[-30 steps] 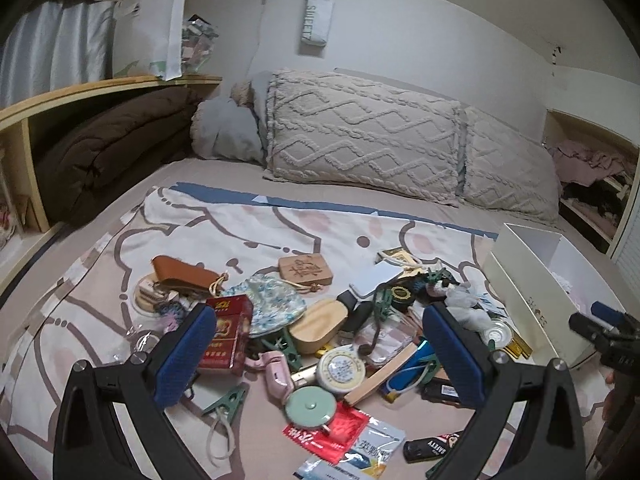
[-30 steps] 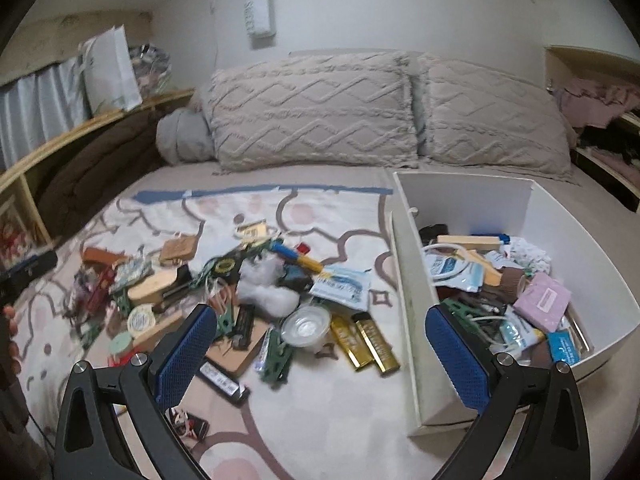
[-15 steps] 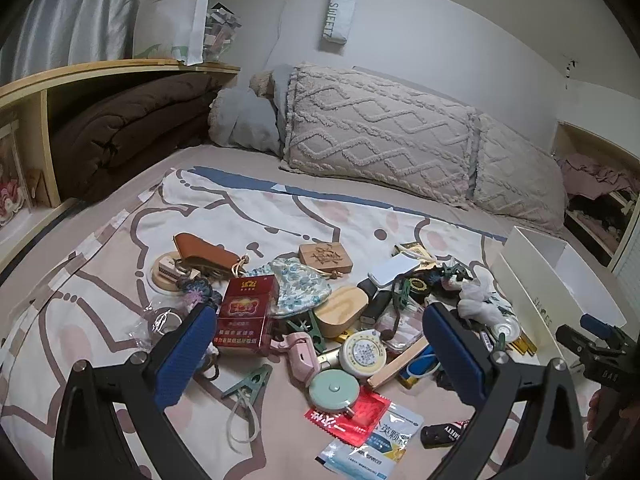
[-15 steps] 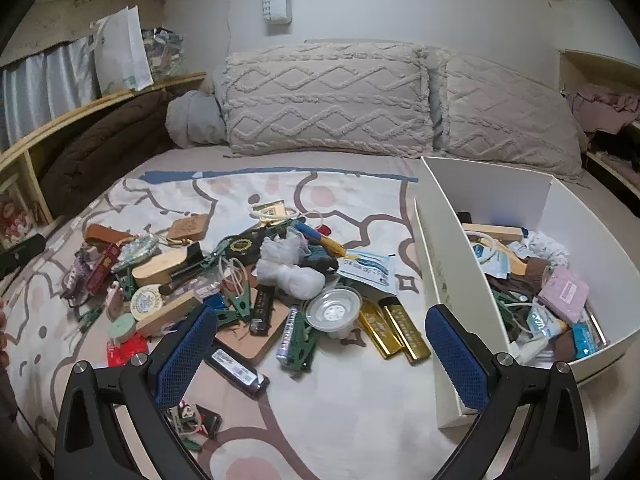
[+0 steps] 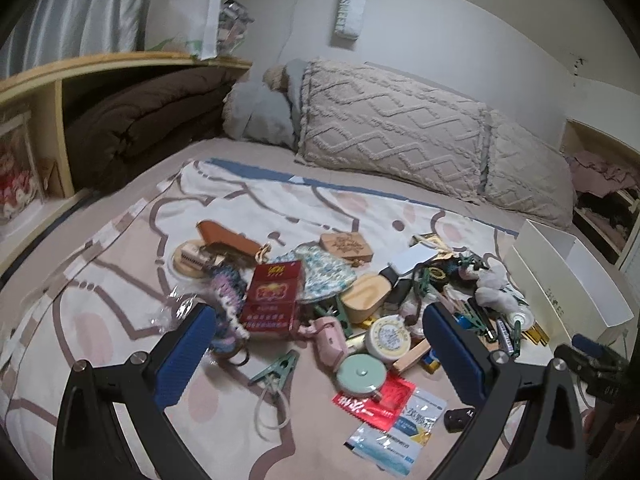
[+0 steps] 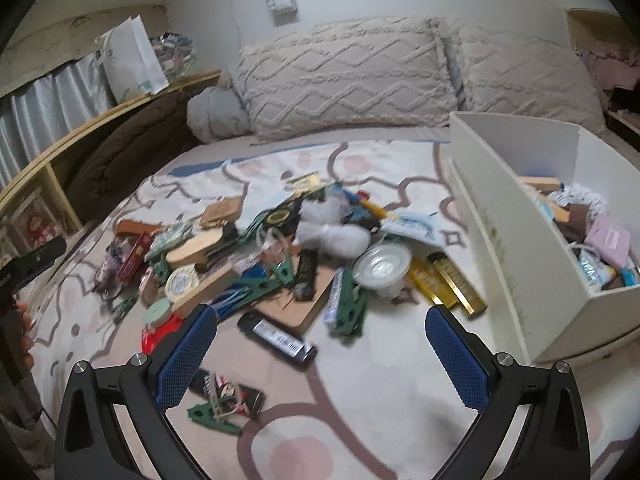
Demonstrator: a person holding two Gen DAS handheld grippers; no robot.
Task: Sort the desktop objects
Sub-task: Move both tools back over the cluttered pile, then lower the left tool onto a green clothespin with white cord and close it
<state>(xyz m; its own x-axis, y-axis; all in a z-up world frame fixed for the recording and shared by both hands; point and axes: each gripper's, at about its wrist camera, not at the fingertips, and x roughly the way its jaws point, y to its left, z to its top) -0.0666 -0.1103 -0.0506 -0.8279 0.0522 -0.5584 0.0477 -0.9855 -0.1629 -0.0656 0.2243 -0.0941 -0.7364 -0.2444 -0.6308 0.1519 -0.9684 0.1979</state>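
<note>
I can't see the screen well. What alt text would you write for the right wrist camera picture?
An open right gripper with blue-padded fingers hovers over a patterned bedspread strewn with small items, among them a black cylindrical lighter, two gold bars and a clear plastic lid. To the right stands a partly filled white open box; knitted beige pillows lie behind.

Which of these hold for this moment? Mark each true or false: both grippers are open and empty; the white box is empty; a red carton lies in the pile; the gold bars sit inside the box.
1. Both the left gripper and the right gripper are open and empty. True.
2. The white box is empty. False: it already holds several items.
3. A red carton lies in the pile on the bed. True.
4. The gold bars sit inside the box. False: they lie on the bed beside its outer wall.
</note>
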